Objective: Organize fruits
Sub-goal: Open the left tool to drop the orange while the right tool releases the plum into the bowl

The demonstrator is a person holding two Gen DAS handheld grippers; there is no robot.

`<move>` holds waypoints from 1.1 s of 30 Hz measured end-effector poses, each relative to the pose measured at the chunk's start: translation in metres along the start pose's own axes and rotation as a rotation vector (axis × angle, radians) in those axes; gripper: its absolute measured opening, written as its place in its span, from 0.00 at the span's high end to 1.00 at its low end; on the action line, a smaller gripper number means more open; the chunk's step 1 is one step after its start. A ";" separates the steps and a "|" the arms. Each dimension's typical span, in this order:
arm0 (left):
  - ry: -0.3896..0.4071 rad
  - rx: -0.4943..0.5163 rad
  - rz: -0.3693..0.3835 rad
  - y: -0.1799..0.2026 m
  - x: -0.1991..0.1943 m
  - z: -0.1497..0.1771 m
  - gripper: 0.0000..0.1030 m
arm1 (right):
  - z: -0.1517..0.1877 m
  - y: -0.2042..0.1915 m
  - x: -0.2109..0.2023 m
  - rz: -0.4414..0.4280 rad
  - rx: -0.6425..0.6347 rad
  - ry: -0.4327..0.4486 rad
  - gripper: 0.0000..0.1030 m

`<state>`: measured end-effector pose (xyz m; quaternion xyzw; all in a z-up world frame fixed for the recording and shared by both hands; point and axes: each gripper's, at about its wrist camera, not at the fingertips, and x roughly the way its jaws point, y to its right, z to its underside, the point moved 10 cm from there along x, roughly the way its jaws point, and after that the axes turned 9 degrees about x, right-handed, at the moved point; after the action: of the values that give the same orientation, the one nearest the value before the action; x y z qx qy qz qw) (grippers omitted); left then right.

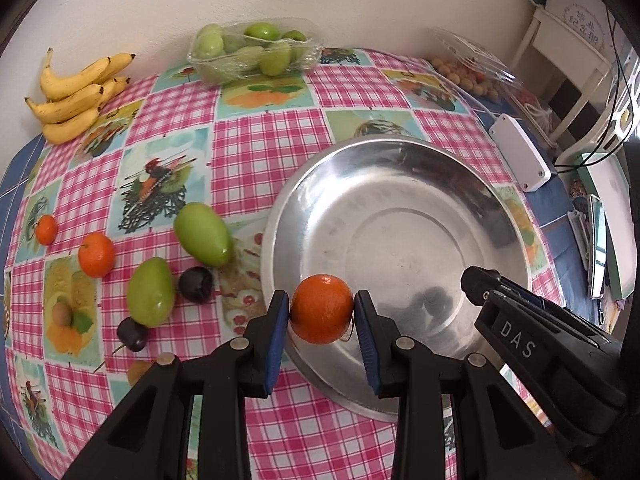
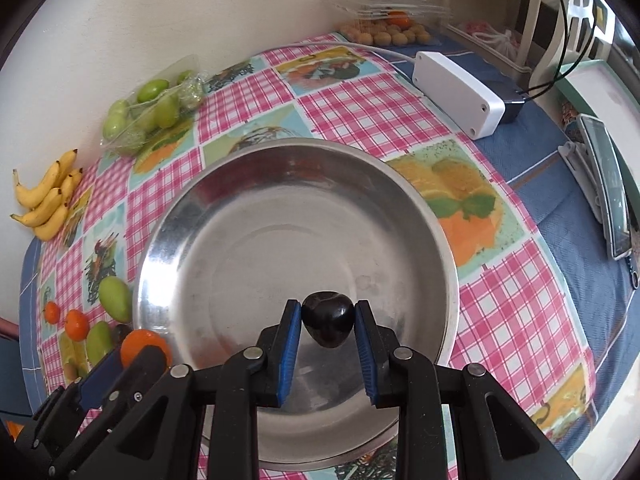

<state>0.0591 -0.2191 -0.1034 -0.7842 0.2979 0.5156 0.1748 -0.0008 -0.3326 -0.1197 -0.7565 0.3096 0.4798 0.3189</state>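
Note:
My left gripper [image 1: 322,309] is shut on an orange tangerine [image 1: 321,309] and holds it above the near-left rim of a large steel bowl [image 1: 500,200]. My right gripper [image 2: 328,322] is shut on a dark plum [image 2: 329,323] over the bowl's [image 2: 168,224] inside, near its front. The bowl holds no fruit. In the right wrist view the left gripper and its tangerine [image 2: 140,344] show at the bowl's left edge. Left of the bowl on the checked cloth lie two green fruits [image 1: 204,234], two tangerines [image 1: 96,254] and two dark plums [image 1: 195,284].
A banana bunch [image 1: 76,96] lies at the far left by the wall. A clear tray of green fruits [image 1: 256,50] stands at the back. A clear box of small tan fruits [image 1: 468,68] and a white box [image 1: 520,152] are at the right. A phone [image 2: 608,184] lies on the blue cloth.

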 end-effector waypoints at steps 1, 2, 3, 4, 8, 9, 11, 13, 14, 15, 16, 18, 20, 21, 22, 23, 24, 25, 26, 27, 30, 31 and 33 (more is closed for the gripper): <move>0.000 0.002 -0.001 0.001 0.002 0.000 0.66 | 0.001 0.001 0.002 0.005 0.000 -0.004 0.71; 0.001 0.004 0.000 0.001 0.003 -0.001 0.66 | 0.002 0.001 0.004 0.010 0.000 -0.007 0.71; 0.003 0.005 0.002 0.002 0.004 -0.002 0.66 | 0.003 0.001 0.006 0.014 -0.001 -0.014 0.71; 0.003 0.006 0.003 0.003 0.005 -0.002 0.66 | 0.004 0.002 0.007 0.015 -0.001 -0.018 0.71; 0.001 0.002 0.011 0.002 0.007 -0.002 0.66 | 0.009 0.002 0.015 0.018 0.002 -0.044 0.71; 0.000 0.000 0.012 0.002 0.007 -0.001 0.66 | 0.009 0.002 0.016 0.021 0.002 -0.046 0.71; -0.004 -0.011 0.012 -0.001 0.008 0.000 0.66 | 0.010 0.002 0.015 0.026 -0.001 -0.044 0.71; -0.011 -0.025 0.012 -0.005 0.007 0.001 0.65 | 0.009 0.001 0.014 0.031 -0.001 -0.040 0.71; -0.014 -0.033 0.009 -0.007 0.007 0.002 0.64 | 0.009 0.001 0.014 0.031 -0.002 -0.040 0.71; -0.013 -0.043 0.008 -0.009 0.005 0.002 0.62 | 0.009 0.001 0.014 0.031 -0.001 -0.040 0.71; -0.011 -0.049 0.008 -0.011 0.004 0.002 0.59 | 0.009 0.000 0.014 0.031 0.001 -0.042 0.69; -0.006 -0.058 0.002 -0.015 0.001 0.001 0.57 | 0.009 0.001 0.014 0.027 0.004 -0.046 0.65; -0.003 -0.067 -0.008 -0.019 -0.002 0.001 0.54 | 0.007 0.000 0.014 0.029 0.003 -0.043 0.53; 0.000 -0.074 -0.013 -0.022 -0.004 0.000 0.53 | 0.006 0.000 0.013 0.029 0.001 -0.039 0.49; 0.004 -0.082 -0.015 -0.025 -0.006 0.000 0.52 | 0.006 -0.001 0.013 0.028 -0.002 -0.037 0.48; 0.008 -0.090 -0.018 -0.028 -0.008 0.000 0.52 | 0.005 -0.001 0.012 0.027 -0.005 -0.035 0.47; 0.011 -0.100 -0.025 -0.033 -0.010 0.000 0.52 | 0.005 -0.002 0.011 0.027 -0.009 -0.033 0.45; 0.015 -0.111 -0.031 -0.037 -0.012 0.000 0.52 | 0.005 -0.003 0.010 0.028 -0.014 -0.031 0.41; 0.019 -0.121 -0.037 -0.043 -0.013 0.000 0.51 | 0.005 -0.004 0.009 0.030 -0.022 -0.028 0.39; 0.022 -0.133 -0.044 -0.048 -0.015 0.001 0.50 | 0.006 -0.004 0.008 0.031 -0.030 -0.027 0.36; 0.033 -0.179 -0.077 -0.067 -0.020 0.004 0.47 | 0.006 -0.011 0.006 0.041 -0.067 -0.015 0.28; 0.040 -0.202 -0.085 -0.076 -0.022 0.005 0.46 | 0.007 -0.012 0.006 0.042 -0.080 -0.015 0.26; 0.038 -0.240 -0.105 -0.093 -0.024 0.010 0.46 | 0.009 -0.017 0.006 0.044 -0.103 -0.015 0.24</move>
<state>0.1053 -0.1360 -0.0883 -0.8237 0.1959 0.5225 0.1006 0.0096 -0.3160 -0.1247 -0.7613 0.2985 0.5077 0.2713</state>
